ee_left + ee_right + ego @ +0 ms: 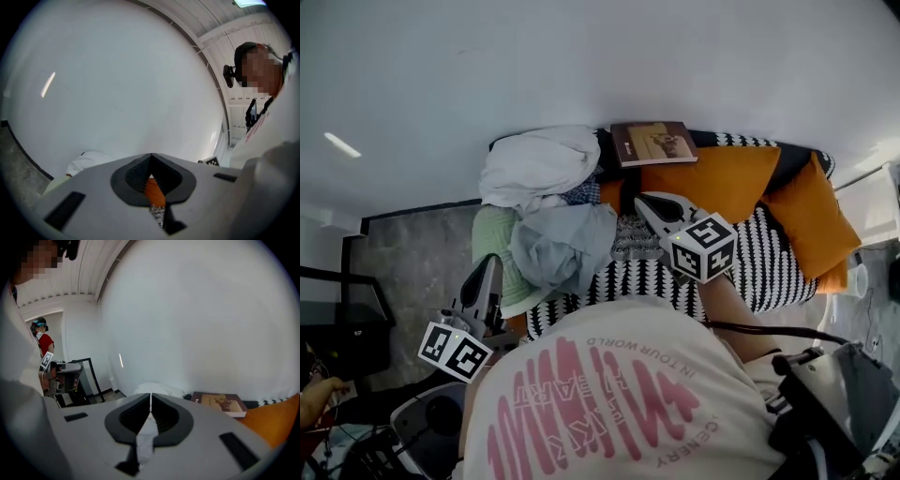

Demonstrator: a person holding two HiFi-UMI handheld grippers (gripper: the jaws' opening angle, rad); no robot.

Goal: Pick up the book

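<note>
Head view: book [654,142] (cover print unreadable)

The person's white shirt [628,375] reads, upside down, "IN TOUR WORLD"

Home-like living space: couch or bed under black-and-white patterned cover [769,262] at 3 o'clock, orange cushions [722,183] at 2, heaped clothes [539,169] at 11, book [653,142] at 1 beside plain white wall [581,66].

Head cam steep down on sofa [769,267]; right gripper view faces wall [197,324]; both show book [219,404].
</note>
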